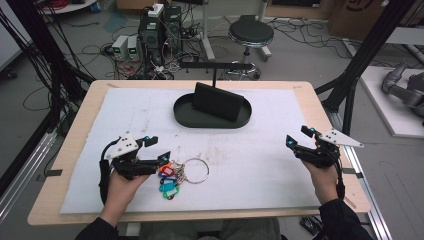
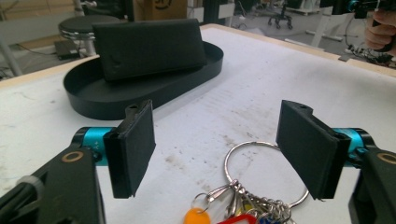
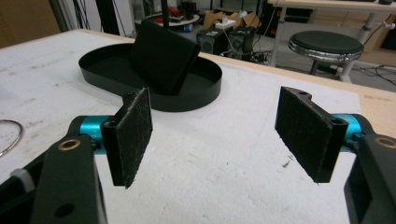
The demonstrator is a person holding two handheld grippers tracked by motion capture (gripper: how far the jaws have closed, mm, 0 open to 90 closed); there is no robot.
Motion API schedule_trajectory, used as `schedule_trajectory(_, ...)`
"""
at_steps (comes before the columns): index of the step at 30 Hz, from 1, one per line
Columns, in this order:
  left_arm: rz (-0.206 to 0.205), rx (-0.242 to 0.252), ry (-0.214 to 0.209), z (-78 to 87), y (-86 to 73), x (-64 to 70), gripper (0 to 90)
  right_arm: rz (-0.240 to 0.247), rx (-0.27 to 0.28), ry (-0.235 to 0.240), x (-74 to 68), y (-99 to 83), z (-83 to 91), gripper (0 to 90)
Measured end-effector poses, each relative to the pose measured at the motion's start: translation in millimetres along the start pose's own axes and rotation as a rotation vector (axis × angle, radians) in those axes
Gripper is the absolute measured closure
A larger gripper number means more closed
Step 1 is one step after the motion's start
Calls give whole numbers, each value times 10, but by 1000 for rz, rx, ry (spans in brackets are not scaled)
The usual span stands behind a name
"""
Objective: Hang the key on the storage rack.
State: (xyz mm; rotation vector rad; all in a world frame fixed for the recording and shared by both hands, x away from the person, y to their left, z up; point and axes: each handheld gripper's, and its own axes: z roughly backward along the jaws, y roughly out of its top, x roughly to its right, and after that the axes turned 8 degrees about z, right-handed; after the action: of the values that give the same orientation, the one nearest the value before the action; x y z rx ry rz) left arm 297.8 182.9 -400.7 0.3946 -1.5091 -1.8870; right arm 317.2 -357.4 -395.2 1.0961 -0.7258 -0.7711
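Note:
A big metal key ring [image 1: 196, 170] with several coloured key tags [image 1: 169, 181] lies on the white mat near the front. My left gripper [image 1: 157, 149] stands open just left of it; in the left gripper view the key ring [image 2: 261, 172] and the tags [image 2: 233, 212] lie on the mat between and below the jaws, untouched. An oval black tray [image 1: 185, 117] holding an upright black box [image 1: 217, 101] sits at the mat's far middle. My right gripper [image 1: 299, 137] hovers open at the right side of the mat, with nothing between its pads [image 3: 133, 135].
The white mat [image 1: 260, 165] covers most of a wooden table [image 1: 70, 145]. Behind the table stand a round stool [image 1: 251, 34], power supplies and tangled cables on the floor. Black frame posts rise at the table's left and right [image 1: 350, 80].

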Motion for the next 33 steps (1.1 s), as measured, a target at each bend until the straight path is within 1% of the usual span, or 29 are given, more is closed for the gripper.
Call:
schedule_trajectory(2, 5, -28, -11, -77, 25, 14, 300, 4, 2, -4, 1, -1, 8, 279)
schedule_trajectory(6, -2, -81, -39, -260, 48, 37, 332, 4, -5, -7, 9, -10, 1, 279)
schedule_trajectory(7, -1, -100, -45, -306, 47, 42, 343, 9, -6, -8, 15, -14, -4, 280)
schedule_trajectory(9, 5, -143, -57, -410, 33, 53, 373, 5, -11, -7, 15, -21, -14, 279)
schedule_trajectory(10, 5, -154, -63, -441, 27, 58, 401, 6, -14, -6, 16, -24, -20, 280)
schedule_trajectory(12, -7, -190, -62, -533, 13, 69, 444, 6, -15, -3, 13, -27, -26, 280)
schedule_trajectory(14, -7, -207, -61, -601, 5, 81, 469, 10, -16, -1, 8, -29, -32, 280)
schedule_trajectory(18, -33, -278, -48, -731, -11, 97, 551, 13, -21, 2, -8, -28, -36, 280)
schedule_trajectory(20, -32, -307, -38, -790, -26, 103, 591, 13, -20, 2, -8, -28, -38, 280)
schedule_trajectory(21, -31, -322, -46, -820, -33, 99, 599, 15, -19, 2, -6, -29, -40, 280)
schedule_trajectory(22, -30, -329, -43, -833, -39, 103, 622, 17, -21, 3, -4, -29, -41, 280)
schedule_trajectory(23, -40, -341, -39, -851, -45, 103, 639, 18, -22, 3, -4, -30, -41, 280)
schedule_trajectory(25, -47, -368, -23, -880, -60, 101, 649, 20, -23, 4, -4, -31, -44, 280)
schedule_trajectory(26, -47, -377, -22, -896, -71, 96, 660, 18, -24, 6, -4, -31, -46, 280)
schedule_trajectory(27, -45, -393, -13, -911, -81, 90, 673, 17, -25, 7, -5, -31, -47, 280)
schedule_trajectory(29, -42, -410, -14, -934, -97, 81, 685, 16, -24, 8, -7, -30, -51, 281)
schedule_trajectory(33, -56, -454, 1, -981, -130, 87, 716, 24, -24, 8, -8, -30, -60, 281)
